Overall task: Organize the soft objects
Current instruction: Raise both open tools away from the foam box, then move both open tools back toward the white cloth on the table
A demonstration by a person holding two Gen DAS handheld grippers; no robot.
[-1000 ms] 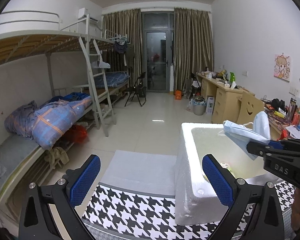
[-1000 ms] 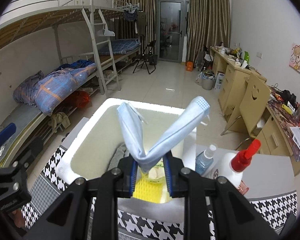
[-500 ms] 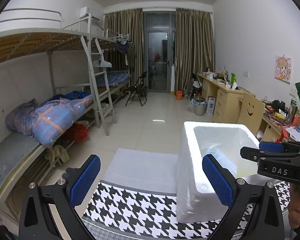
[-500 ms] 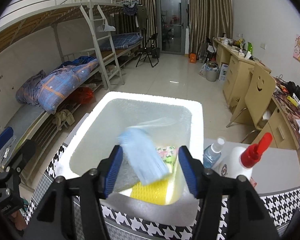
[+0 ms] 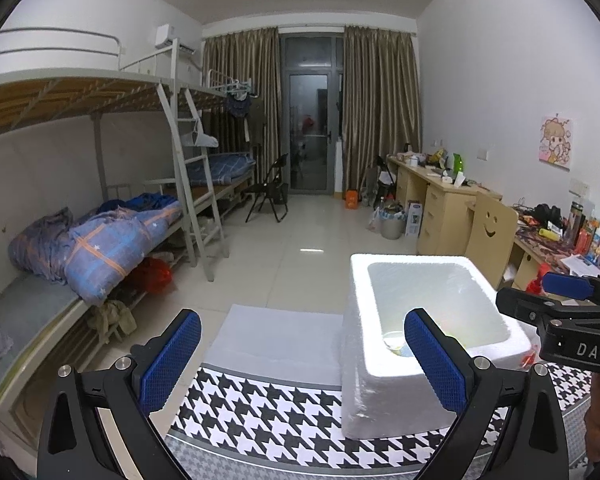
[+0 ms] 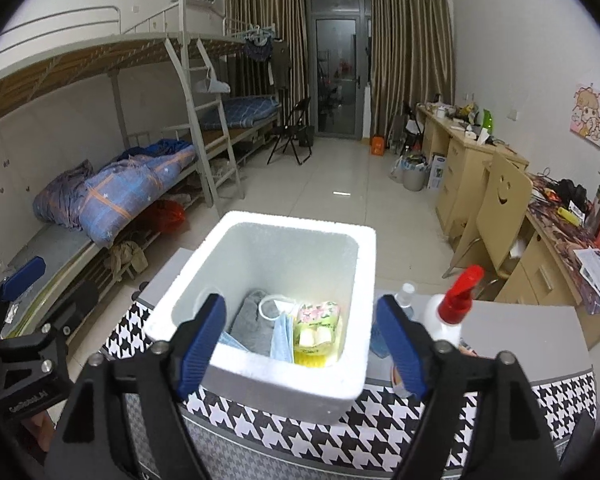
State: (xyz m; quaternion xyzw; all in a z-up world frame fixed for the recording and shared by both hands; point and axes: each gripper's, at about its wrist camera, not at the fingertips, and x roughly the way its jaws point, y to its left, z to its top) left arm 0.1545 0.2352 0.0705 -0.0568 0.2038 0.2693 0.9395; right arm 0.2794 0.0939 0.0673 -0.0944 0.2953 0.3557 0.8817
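Observation:
A white foam box (image 6: 260,236) stands on the houndstooth-covered table (image 6: 384,412). Inside it lie a blue face mask (image 6: 282,338), a grey cloth (image 6: 254,326), a floral tissue pack (image 6: 318,314) and something yellow (image 6: 314,354). My right gripper (image 6: 300,304) hangs over the box's near edge, its jaws opening, with nothing pressed between the pads; the mask lies loose below. In the left wrist view the box (image 5: 356,320) is right of centre. My left gripper (image 5: 300,320) stands wide open and empty, left of the box.
A white spray bottle with a red trigger (image 6: 456,304) and a small clear bottle (image 6: 405,294) stand just right of the box. A grey sheet (image 5: 276,340) lies left of it. Bunk beds line the left wall and desks the right.
The right gripper opened and let go of the blue mask, which dropped into the foam box. The gripper drew back and up slightly. The left gripper stayed open.

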